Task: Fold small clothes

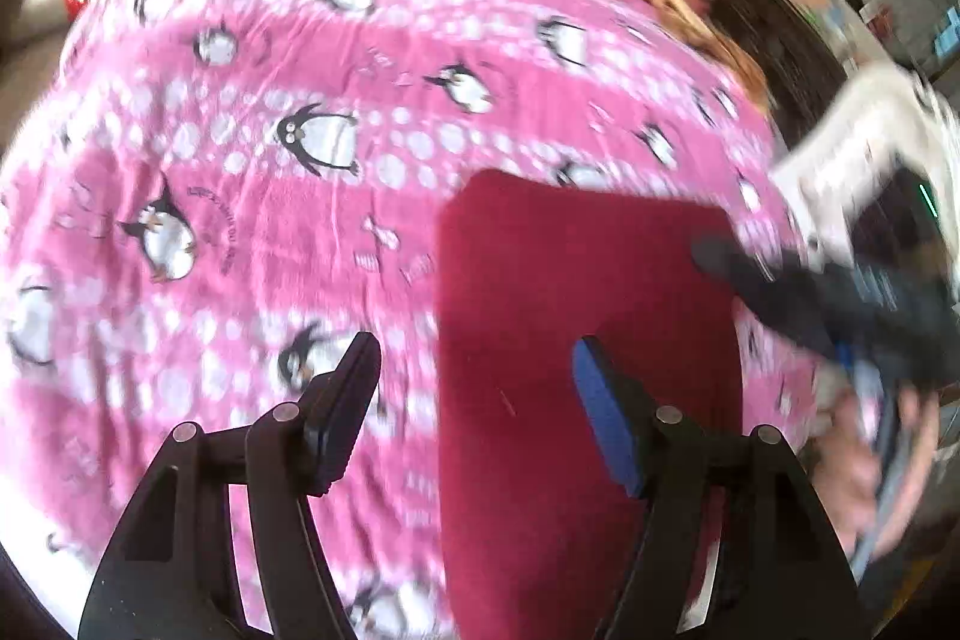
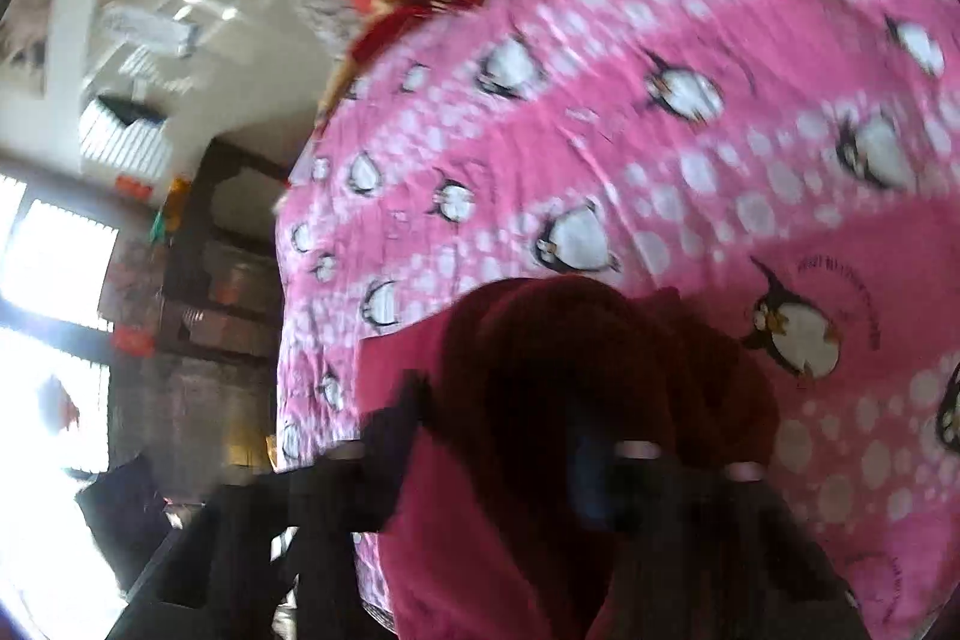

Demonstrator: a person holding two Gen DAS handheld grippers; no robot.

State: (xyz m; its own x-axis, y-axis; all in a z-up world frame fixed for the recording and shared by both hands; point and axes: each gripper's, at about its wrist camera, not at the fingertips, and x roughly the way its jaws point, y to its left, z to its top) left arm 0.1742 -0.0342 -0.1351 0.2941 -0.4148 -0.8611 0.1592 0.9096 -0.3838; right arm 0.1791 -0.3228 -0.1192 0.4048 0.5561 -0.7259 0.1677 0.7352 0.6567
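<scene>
We see the dark red cloth [image 1: 588,316] lying flat on the pink penguin blanket [image 1: 270,112]. In the left wrist view our left tongs [image 1: 474,400] hang released above the cloth's left edge, one finger over the blanket, the other over the cloth. That view also shows the right tongs [image 1: 720,256] reaching onto the cloth's far right corner. The blurred right wrist view alone shows a bunched fold of cloth [image 2: 600,370] at those tongs; we cannot tell whether they grip it.

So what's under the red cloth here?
The red cloth lies flat on the pink penguin blanket, which shows all round its edges. Whatever the cloth covers is hidden. In the right wrist view a bunched part of the cloth is lifted at the right gripper.
</scene>
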